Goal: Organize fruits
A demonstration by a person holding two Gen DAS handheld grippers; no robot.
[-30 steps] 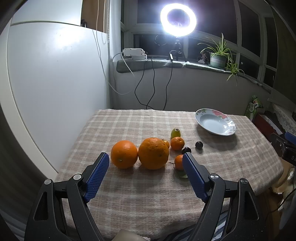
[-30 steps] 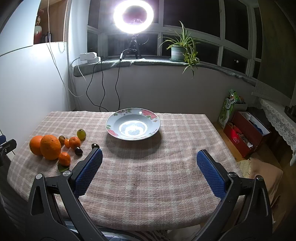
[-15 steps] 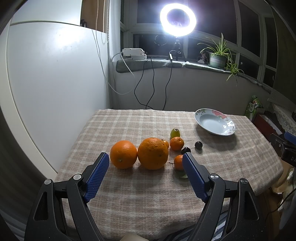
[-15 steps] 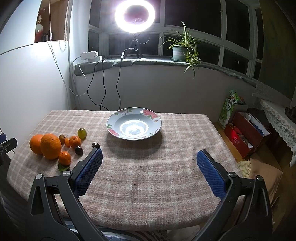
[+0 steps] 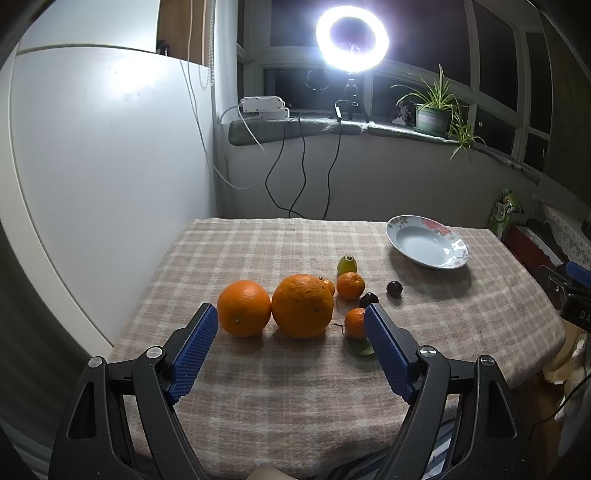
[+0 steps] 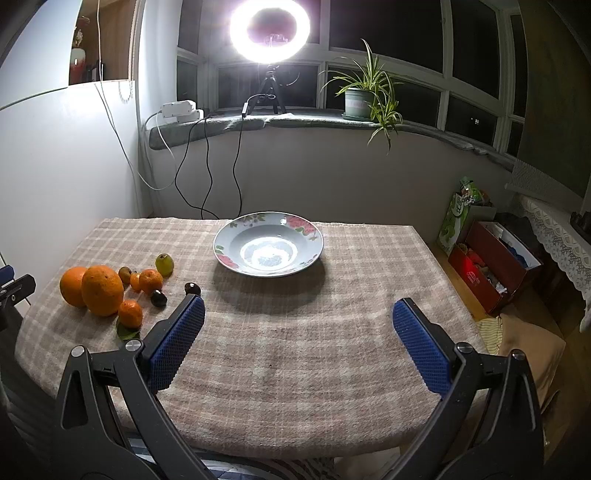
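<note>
Two big oranges (image 5: 302, 305) (image 5: 243, 307) lie side by side on the checked tablecloth (image 5: 295, 387). Around them lie small tangerines (image 5: 350, 285) (image 5: 355, 323), a green fruit (image 5: 347, 264) and dark small fruits (image 5: 394, 288). A white flowered plate (image 6: 268, 243) stands empty further back; it also shows in the left wrist view (image 5: 426, 242). My left gripper (image 5: 291, 332) is open and empty, just short of the oranges. My right gripper (image 6: 297, 325) is open and empty over the cloth, in front of the plate. The fruit cluster (image 6: 103, 290) lies to its left.
A white fridge (image 5: 92, 166) stands close at the table's left. A ring light (image 6: 269, 29), cables and a potted plant (image 6: 364, 99) are on the sill behind. Boxes and bags (image 6: 491, 254) sit on the floor to the right.
Both grippers have shifted only slightly; the scene drifted a little in each view. Nothing was grasped or moved.
</note>
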